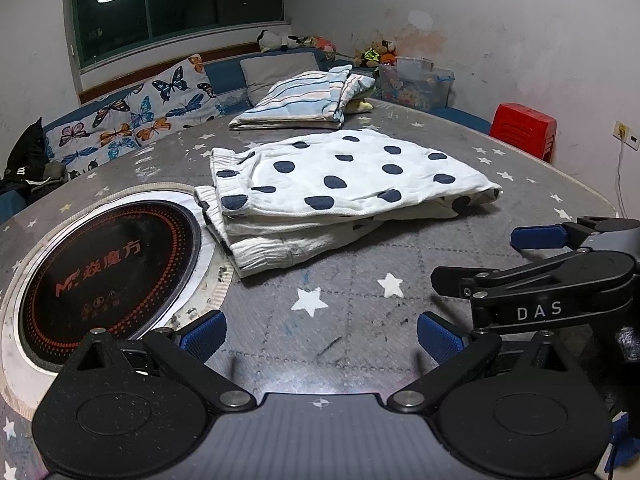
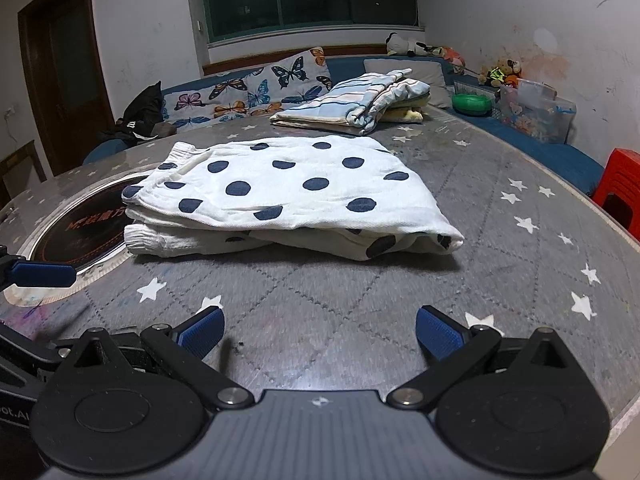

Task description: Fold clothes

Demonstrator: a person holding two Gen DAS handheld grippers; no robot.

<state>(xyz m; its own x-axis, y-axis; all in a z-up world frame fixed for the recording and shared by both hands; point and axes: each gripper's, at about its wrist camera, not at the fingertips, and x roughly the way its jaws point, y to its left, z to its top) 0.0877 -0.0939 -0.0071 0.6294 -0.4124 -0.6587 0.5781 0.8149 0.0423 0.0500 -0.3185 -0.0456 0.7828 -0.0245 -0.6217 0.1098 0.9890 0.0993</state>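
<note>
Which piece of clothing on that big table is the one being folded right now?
Start at the grey star-printed table. Beside its round black cooktop lies the folded polka-dot garment. It is white with dark blue dots, whereas the striped pile behind it has pale blue lines.

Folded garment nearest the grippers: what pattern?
White with dark navy dots; clearest in the right wrist view.

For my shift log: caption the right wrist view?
Open right gripper hovers before the folded polka-dot garment on the star-print table.
</note>
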